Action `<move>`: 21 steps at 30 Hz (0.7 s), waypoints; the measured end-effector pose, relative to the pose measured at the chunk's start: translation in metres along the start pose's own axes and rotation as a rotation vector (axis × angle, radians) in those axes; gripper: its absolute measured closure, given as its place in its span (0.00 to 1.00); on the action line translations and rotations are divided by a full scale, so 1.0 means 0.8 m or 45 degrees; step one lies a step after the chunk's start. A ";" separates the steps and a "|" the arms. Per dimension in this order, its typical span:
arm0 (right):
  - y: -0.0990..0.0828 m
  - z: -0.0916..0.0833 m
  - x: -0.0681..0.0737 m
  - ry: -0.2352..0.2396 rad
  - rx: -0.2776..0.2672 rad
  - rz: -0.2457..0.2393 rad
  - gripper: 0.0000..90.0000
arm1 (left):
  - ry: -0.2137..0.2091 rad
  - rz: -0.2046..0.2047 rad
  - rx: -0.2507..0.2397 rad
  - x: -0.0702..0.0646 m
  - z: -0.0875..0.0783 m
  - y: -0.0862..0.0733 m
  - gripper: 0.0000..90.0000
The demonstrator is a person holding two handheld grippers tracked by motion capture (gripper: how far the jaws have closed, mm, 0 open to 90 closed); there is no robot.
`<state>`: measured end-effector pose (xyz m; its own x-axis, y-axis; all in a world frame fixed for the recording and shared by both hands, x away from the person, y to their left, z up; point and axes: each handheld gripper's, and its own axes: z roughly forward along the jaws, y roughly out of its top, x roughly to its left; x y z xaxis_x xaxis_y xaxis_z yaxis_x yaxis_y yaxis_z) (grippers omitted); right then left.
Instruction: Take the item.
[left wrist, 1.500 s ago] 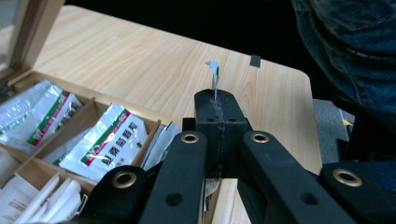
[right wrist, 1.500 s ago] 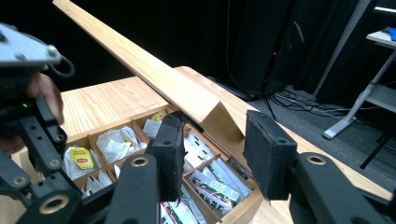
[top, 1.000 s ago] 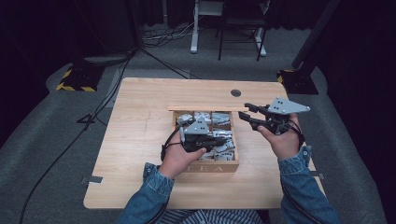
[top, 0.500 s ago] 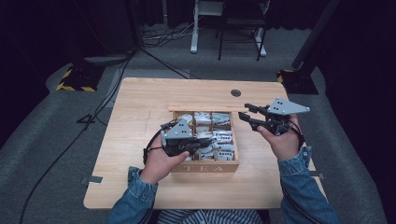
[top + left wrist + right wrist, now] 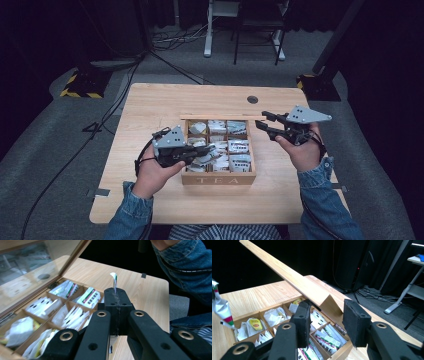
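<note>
Left gripper (image 5: pixel 200 148) withdrew leftward, tea bag (image 5: pixel 114 280) pinched.

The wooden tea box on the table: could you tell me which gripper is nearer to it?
Left. The left gripper, shut on a tea bag, hangs over the tea box's near-left compartments. The right gripper is held off beyond the box's far-right corner, jaws apart.
</note>
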<state>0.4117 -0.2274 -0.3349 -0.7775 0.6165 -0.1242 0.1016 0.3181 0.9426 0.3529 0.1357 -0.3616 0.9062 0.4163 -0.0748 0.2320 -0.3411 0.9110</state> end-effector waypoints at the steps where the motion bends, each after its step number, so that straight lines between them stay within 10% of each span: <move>1: 0.000 0.000 0.000 0.000 0.000 0.000 0.65 | 0.000 0.000 0.000 0.000 0.000 0.000 1.00; 21: 0.002 0.001 -0.001 -0.001 0.003 -0.003 0.65 | 0.176 -0.117 0.028 0.033 -0.067 -0.030 1.00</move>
<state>0.4129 -0.2272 -0.3334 -0.7773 0.6163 -0.1266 0.1015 0.3214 0.9415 0.3522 0.1999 -0.3640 0.8239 0.5579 -0.0997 0.3206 -0.3137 0.8938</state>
